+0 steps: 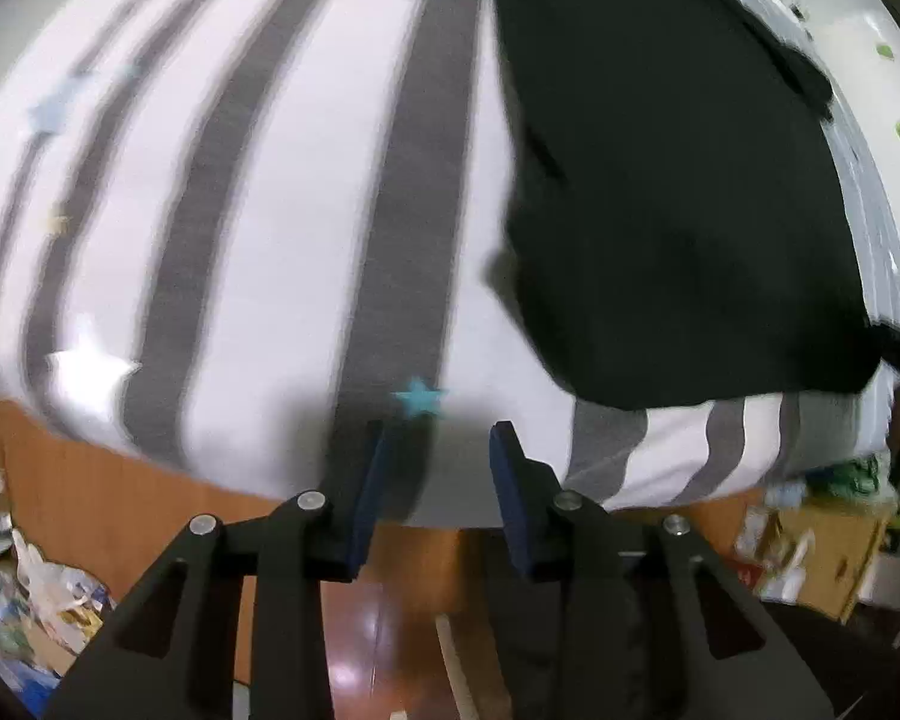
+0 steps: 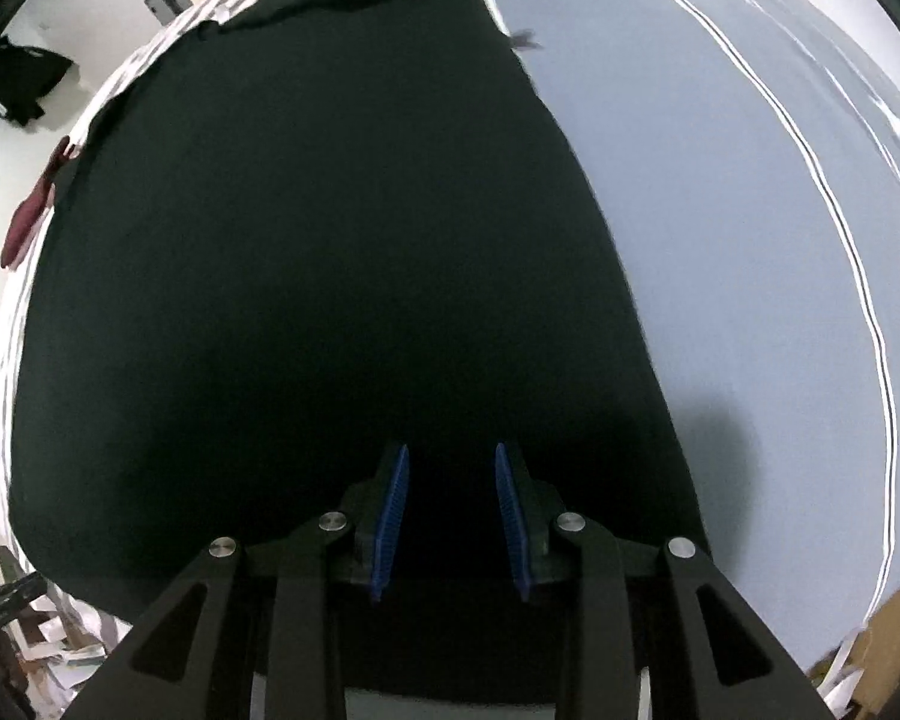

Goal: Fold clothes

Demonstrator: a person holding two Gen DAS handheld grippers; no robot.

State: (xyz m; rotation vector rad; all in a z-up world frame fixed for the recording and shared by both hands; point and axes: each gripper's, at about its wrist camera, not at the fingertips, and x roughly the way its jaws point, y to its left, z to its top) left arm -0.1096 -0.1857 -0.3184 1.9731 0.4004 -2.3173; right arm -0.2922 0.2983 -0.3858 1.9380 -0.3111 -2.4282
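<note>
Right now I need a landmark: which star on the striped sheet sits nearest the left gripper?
The small teal star, just beyond the left gripper; the white star lies far left.

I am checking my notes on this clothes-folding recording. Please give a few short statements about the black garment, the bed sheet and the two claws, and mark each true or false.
1. The black garment lies spread on a bed. True.
2. The striped sheet has red and white stripes. False: the stripes are grey and white, with small stars.
3. The left claw grips the black garment. False: its jaws stand apart over the striped sheet with nothing between them; the garment lies to its right.
4. The right claw is above the black garment. True: its jaws are apart, no cloth pinched.
5. The floor beside the bed is bare. False: cardboard boxes and papers lie there.
</note>
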